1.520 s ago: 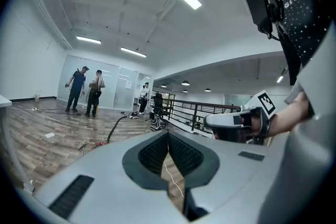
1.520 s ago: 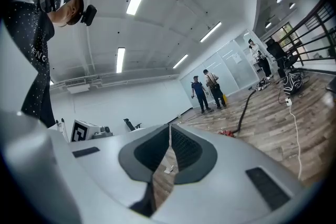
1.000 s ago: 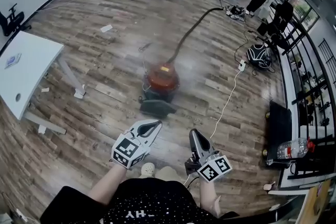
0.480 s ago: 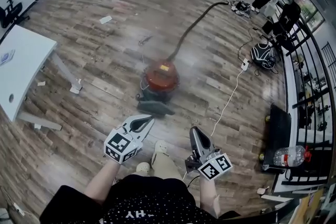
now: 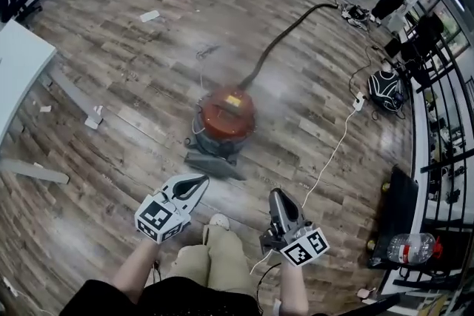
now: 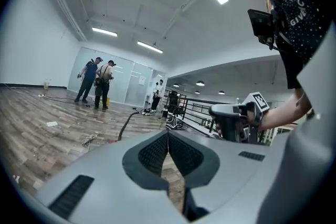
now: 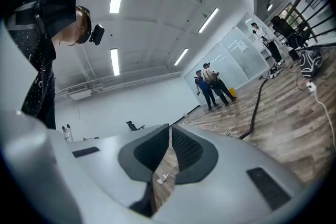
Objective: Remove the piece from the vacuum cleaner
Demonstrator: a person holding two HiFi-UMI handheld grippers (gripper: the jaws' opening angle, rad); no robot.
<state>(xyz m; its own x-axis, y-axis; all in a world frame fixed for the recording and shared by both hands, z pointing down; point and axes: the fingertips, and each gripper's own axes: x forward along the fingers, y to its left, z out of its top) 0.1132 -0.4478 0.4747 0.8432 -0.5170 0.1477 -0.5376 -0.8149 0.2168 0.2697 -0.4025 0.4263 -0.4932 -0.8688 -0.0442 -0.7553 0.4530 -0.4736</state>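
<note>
The vacuum cleaner (image 5: 224, 117) is a red round canister on a dark base, standing on the wooden floor in the middle of the head view. A flat dark piece (image 5: 215, 163) lies against its near side. Its black hose (image 5: 281, 41) runs away to the far right; the hose (image 6: 125, 124) also shows in the left gripper view. My left gripper (image 5: 200, 181) is shut and empty, just short of the dark piece. My right gripper (image 5: 275, 195) is shut and empty, to the right of the vacuum cleaner. Each gripper view shows pads (image 6: 157, 150) pressed together with nothing between them.
A white table (image 5: 18, 74) stands at the left, with loose boards (image 5: 31, 171) on the floor near it. A white cable (image 5: 335, 150) runs right of the vacuum cleaner toward a black bag (image 5: 386, 92). A bottle (image 5: 404, 248) lies by the railing. People (image 6: 98, 86) stand far off.
Both grippers have sunk lower and moved forward toward the vacuum cleaner, which now looks closer and larger. Both stay shut.
</note>
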